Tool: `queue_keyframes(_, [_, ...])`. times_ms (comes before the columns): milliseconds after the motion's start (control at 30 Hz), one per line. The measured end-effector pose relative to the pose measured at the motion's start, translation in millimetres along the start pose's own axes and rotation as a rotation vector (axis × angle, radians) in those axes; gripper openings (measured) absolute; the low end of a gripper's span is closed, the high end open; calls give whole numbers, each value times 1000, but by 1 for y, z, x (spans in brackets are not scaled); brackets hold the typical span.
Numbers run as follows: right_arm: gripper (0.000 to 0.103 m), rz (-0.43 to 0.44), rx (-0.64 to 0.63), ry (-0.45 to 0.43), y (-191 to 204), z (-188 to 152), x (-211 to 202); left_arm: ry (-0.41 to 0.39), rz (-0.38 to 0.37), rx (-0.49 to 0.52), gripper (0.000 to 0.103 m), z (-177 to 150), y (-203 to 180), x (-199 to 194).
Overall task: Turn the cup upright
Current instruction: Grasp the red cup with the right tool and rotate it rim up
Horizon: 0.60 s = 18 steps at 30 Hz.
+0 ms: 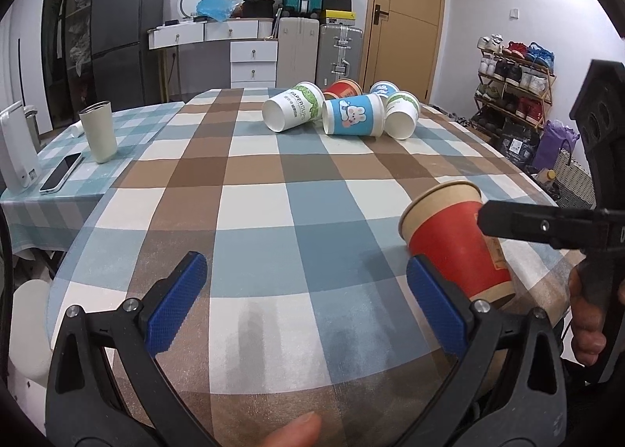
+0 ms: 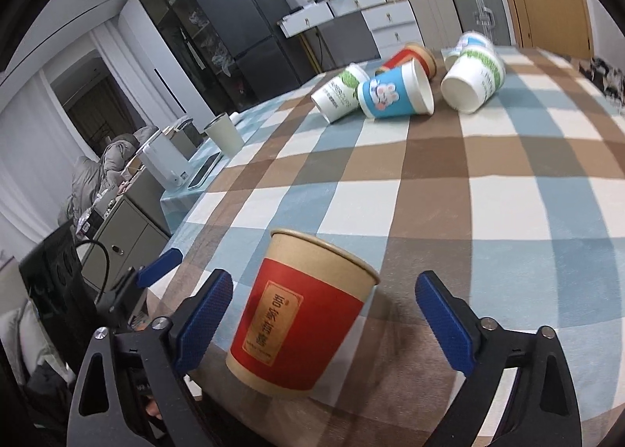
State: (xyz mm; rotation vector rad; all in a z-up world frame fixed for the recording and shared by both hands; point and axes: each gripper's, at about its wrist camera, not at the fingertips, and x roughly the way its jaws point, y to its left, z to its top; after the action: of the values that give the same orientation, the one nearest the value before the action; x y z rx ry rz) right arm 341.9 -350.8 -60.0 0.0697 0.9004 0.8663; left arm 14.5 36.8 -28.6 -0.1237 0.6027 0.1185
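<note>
A red and kraft paper cup (image 2: pixel 300 318) stands upright on the checked tablecloth, mouth up, between the spread fingers of my right gripper (image 2: pixel 324 326); the blue pads stand apart from its wall on both sides. In the left wrist view the same cup (image 1: pixel 457 240) is at the right, just beyond my left gripper's right pad. My left gripper (image 1: pixel 306 298) is open and empty over the near part of the table. The right gripper's black finger (image 1: pixel 539 226) reaches in from the right beside the cup.
Several paper cups lie on their sides at the far end: a white and green one (image 1: pixel 293 107), a blue one with a bunny (image 1: pixel 353 115), a red one (image 1: pixel 343 88). A cream tumbler (image 1: pixel 98 132), a phone (image 1: pixel 60 173) and a white appliance (image 1: pixel 15 150) sit at the left.
</note>
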Motion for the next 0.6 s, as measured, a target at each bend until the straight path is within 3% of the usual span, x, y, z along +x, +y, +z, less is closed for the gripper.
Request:
queue_keyframes(300, [87, 67, 97, 106, -8, 7, 18, 9, -13, 2, 102, -2, 0, 2])
queue_keyframes(600, [74, 72, 136, 131, -14, 11, 21, 12, -17, 4, 102, -2, 0, 3])
